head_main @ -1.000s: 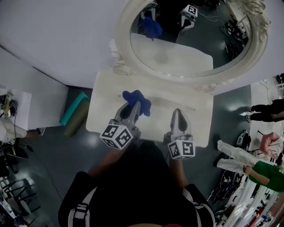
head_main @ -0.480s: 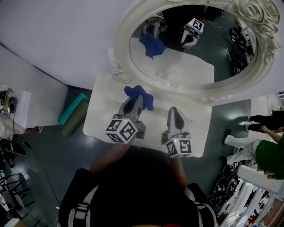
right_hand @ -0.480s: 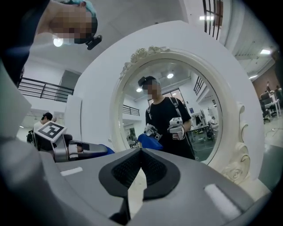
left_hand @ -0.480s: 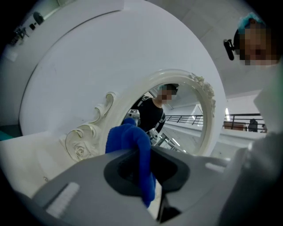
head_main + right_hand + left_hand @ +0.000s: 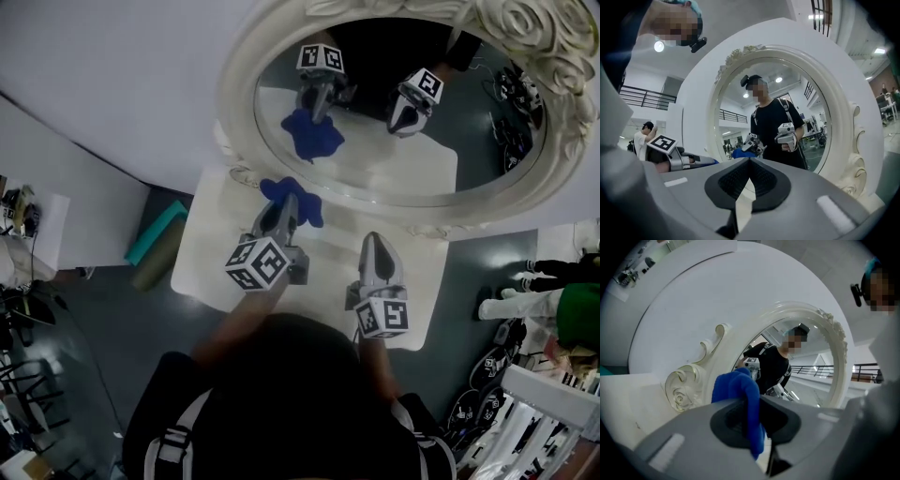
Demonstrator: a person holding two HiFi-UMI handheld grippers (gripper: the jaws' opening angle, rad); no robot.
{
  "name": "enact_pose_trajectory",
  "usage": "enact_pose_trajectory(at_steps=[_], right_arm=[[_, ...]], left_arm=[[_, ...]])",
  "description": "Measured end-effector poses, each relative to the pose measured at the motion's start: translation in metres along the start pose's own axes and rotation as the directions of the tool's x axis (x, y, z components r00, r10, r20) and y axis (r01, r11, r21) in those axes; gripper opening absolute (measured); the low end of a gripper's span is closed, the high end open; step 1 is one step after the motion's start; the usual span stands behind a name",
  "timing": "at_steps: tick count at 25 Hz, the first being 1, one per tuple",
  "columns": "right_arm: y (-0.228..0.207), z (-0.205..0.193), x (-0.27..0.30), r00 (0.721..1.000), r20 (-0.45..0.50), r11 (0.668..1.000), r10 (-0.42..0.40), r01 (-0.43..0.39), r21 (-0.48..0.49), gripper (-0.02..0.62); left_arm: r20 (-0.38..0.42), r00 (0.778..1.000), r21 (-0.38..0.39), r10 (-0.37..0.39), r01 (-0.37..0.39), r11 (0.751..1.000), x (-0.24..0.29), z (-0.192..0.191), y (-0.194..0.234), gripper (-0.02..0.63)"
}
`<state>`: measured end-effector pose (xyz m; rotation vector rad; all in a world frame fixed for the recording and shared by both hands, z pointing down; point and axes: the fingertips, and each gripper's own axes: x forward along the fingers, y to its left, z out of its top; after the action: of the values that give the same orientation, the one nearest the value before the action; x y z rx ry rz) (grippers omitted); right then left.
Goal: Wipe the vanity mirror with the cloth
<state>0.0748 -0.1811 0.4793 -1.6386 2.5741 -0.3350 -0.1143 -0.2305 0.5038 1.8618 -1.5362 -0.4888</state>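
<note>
The left tool (image 5: 286,210) is clenched on the blue cloth (image 5: 298,201), which bunches out ahead of its tips in a soft, crumpled wad just below the lower left curve of the mirror's carved white frame (image 5: 234,108) and above the pale worktop (image 5: 214,255). From the head view it cannot be told whether the cloth touches the frame; it does not appear to be on the glass (image 5: 380,159) yet. The left gripper view shows only a narrow fold pinched between the jaws, the rest draped loose over them. So the likeliest trouble is the cloth dragging out of the grip once it is pressed and rubbed on the glass. A second risk is the hard tips meeting the glass or catching on the scrollwork and roses of the frame, if the wad folds aside instead of padding the contact. The right tool (image 5: 375,244) is closed on nothing, low over the worktop at the lower right – idle, though near enough to be knocked in a wide sweep.
</note>
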Motion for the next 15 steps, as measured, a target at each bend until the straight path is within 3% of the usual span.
enact_pose_trajectory(at_steps=[15], right_arm=[[-0.029, -0.015, 0.023, 0.998, -0.046, 0.999, -0.041, 0.042, 0.015, 0.000]], left_arm=[[-0.012, 1.000, -0.026, 0.020, -0.020, 0.999, 0.057, 0.005, 0.025, 0.041]])
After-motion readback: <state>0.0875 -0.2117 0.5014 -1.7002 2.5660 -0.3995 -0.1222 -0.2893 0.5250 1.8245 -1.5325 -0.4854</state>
